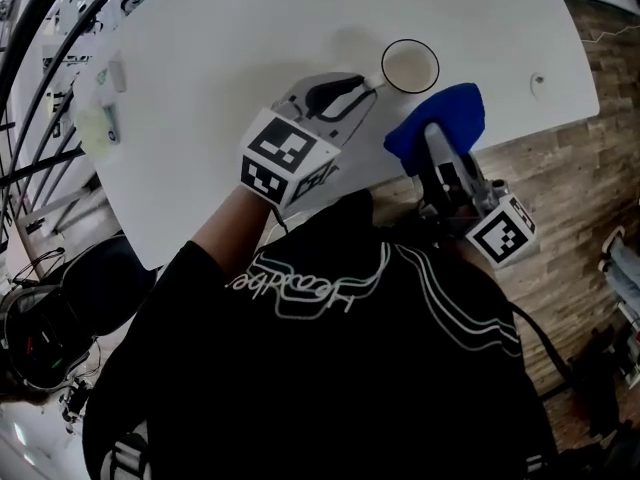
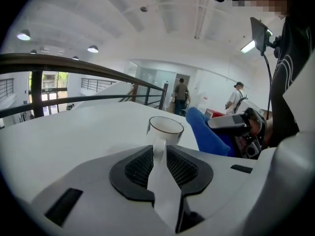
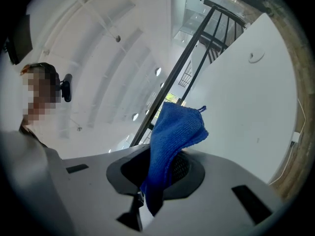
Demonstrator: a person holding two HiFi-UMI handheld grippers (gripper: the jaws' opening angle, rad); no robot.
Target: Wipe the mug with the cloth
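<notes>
Two grippers are in use and both are loaded. My left gripper [image 2: 160,154] is clamped on the handle of the mug [image 1: 410,68]. My right gripper [image 3: 158,178] is pinched shut on the blue cloth [image 1: 447,116]. The cloth stands up out of the jaws just beside the mug, on the side nearest me. From the head view I judge it isn't touching the mug yet, though the angle is poor.

My main worry is the handle. It is a thin thing to hold by, so a firm push from the cloth on the mug's wall could twist the mug in my left jaws or skid it across the smooth table [image 1: 250,28]. The cloth is held at one end only, so the floppy free part may fold away from the mug, or get dragged out of the jaws by a hard rub.

I count one mug, one cloth, two grippers and one table. Well apart from the mug, to its left, lies one pale object [image 1: 100,118] that I can't identify.
</notes>
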